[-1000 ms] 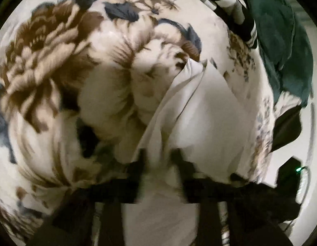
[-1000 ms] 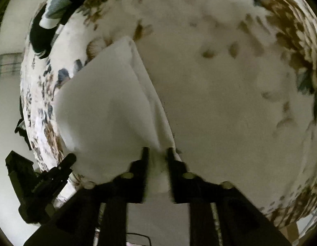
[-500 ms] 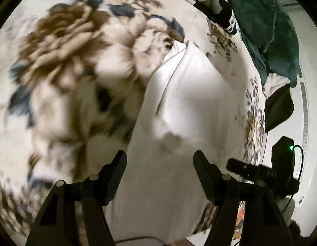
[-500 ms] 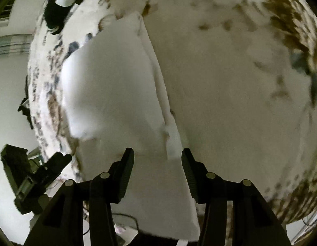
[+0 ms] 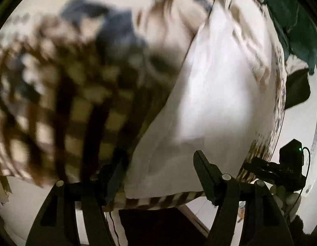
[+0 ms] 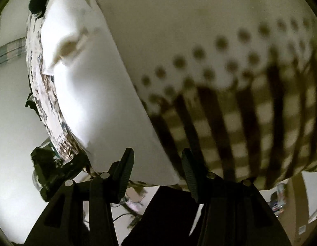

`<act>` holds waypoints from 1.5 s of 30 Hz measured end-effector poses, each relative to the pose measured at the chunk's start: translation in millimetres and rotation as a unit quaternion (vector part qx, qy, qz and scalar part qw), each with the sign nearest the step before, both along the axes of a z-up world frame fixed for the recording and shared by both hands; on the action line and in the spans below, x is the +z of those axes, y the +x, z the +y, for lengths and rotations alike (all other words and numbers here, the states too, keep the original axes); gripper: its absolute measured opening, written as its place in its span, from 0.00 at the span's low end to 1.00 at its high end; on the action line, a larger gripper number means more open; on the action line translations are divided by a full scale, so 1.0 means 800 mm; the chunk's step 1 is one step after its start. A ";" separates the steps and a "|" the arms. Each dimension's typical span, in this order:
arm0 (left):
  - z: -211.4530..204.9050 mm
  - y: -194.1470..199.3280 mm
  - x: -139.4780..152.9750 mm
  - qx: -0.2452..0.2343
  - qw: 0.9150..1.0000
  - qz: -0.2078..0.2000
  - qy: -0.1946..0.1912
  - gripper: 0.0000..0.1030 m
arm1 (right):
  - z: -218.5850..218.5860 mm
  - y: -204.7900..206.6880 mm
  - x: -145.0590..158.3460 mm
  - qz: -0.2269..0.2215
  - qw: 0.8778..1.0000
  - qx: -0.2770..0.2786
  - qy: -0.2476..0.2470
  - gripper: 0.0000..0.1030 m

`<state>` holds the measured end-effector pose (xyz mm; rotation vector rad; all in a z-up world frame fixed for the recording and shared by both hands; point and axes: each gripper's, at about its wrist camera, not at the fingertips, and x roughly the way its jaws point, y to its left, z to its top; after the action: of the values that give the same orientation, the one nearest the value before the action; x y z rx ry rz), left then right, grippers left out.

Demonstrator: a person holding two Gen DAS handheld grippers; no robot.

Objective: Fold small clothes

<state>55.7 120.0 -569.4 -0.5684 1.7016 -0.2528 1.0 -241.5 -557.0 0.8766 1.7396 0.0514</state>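
White cloth garment, folded flat, lies on the cream bedspread with brown flowers and checks — at one o'clock from the left gripper, eleven o'clock from the right gripper. Both stand wide apart, holding nothing. Dark green fabric sits beyond — two o'clock.
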 end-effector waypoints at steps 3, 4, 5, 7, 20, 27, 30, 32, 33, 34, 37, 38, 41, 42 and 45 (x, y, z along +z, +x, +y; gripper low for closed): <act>-0.009 -0.002 -0.012 -0.006 1.000 -0.013 -0.002 0.63 | 0.010 -0.016 -0.025 0.012 1.000 -0.004 0.015 0.49; -0.013 -0.002 -0.011 -0.007 1.000 -0.020 -0.003 0.61 | 0.016 -0.020 -0.033 0.016 1.000 -0.006 0.019 0.49; -0.018 -0.002 -0.008 -0.013 1.000 -0.028 0.000 0.61 | 0.021 -0.024 -0.039 0.017 1.000 -0.008 0.020 0.49; -0.027 -0.003 0.001 -0.025 0.999 -0.046 0.003 0.26 | 0.029 -0.026 -0.042 0.010 1.000 -0.014 0.024 0.49; 0.010 0.004 0.058 0.049 0.996 -0.030 -0.074 0.03 | 0.048 0.002 0.035 -0.040 0.996 -0.045 0.071 0.04; -0.001 0.140 0.099 0.094 0.982 -0.063 -0.151 0.03 | 0.033 0.115 0.097 -0.102 0.988 -0.086 0.083 0.04; -0.015 0.227 0.097 0.110 0.975 -0.082 -0.173 0.03 | 0.020 0.182 0.108 -0.133 0.983 -0.102 0.072 0.04; -0.020 0.285 0.089 0.115 0.973 -0.085 -0.181 0.05 | 0.007 0.237 0.111 -0.152 0.981 -0.114 0.043 0.05; -0.020 0.310 0.086 0.118 0.973 -0.087 -0.181 0.10 | -0.004 0.259 0.109 -0.154 0.979 -0.127 0.040 0.06; -0.022 0.335 0.086 0.124 0.971 -0.093 -0.184 0.22 | -0.016 0.283 0.103 -0.152 0.977 -0.146 0.043 0.06; -0.020 0.368 0.100 0.139 0.962 -0.119 -0.202 0.71 | -0.059 0.312 0.103 -0.157 0.969 -0.182 0.055 0.38; -0.016 0.373 0.107 0.141 0.959 -0.134 -0.208 0.71 | -0.063 0.313 0.106 -0.166 0.967 -0.183 0.053 0.52; -0.007 0.374 0.117 0.117 0.966 -0.163 -0.162 0.71 | -0.080 0.299 0.115 -0.188 0.968 -0.165 0.029 0.54; -0.009 0.370 0.118 0.098 0.971 -0.174 -0.134 0.71 | -0.084 0.292 0.113 -0.187 0.969 -0.158 0.024 0.54; -0.036 0.361 0.104 0.007 0.981 -0.185 -0.059 0.71 | -0.090 0.278 0.098 -0.171 0.978 -0.120 -0.017 0.55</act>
<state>344.5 91.5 -486.0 -0.5813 1.3280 -0.4250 223.5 -313.6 -478.3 0.9852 1.3039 0.0118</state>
